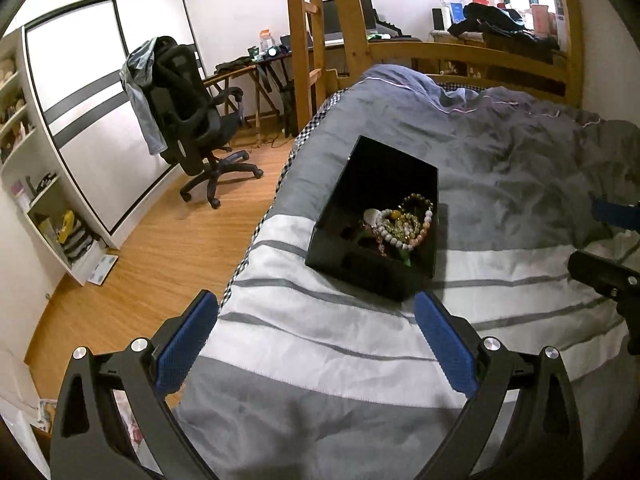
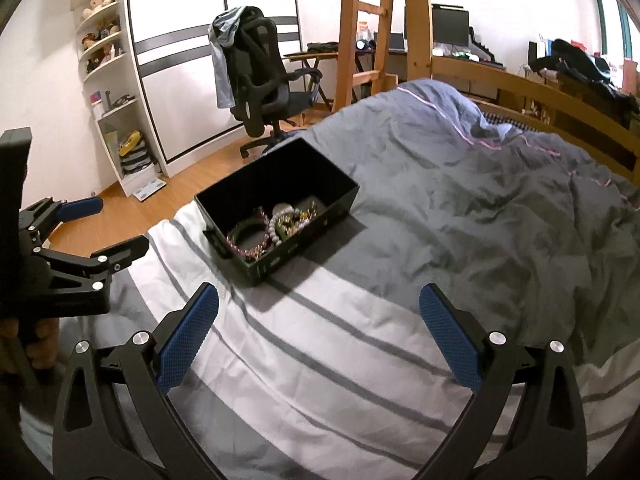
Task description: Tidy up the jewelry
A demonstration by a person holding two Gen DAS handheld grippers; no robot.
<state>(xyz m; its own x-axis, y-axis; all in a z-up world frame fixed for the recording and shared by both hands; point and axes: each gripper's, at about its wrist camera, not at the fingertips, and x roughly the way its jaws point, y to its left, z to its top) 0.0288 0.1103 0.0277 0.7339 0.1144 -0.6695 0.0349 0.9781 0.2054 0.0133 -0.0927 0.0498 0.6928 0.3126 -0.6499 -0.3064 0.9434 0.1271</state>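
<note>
The black box (image 1: 376, 216) of tangled bracelets (image 1: 400, 224) sits on the bed (image 1: 320, 360), long axis running away, straight ahead of the left gripper (image 1: 316, 340), probably the nearer. The right gripper (image 2: 318, 336) sees it ahead-left. Both grippers' fingers are spread, empty.

Centre frame, a glossy black box (image 1: 416, 208) holds shiny beaded bracelets (image 1: 400, 224) on a matt, wrinkled cloth duvet (image 1: 520, 184); varnished wood floor (image 1: 168, 248) at left.
</note>
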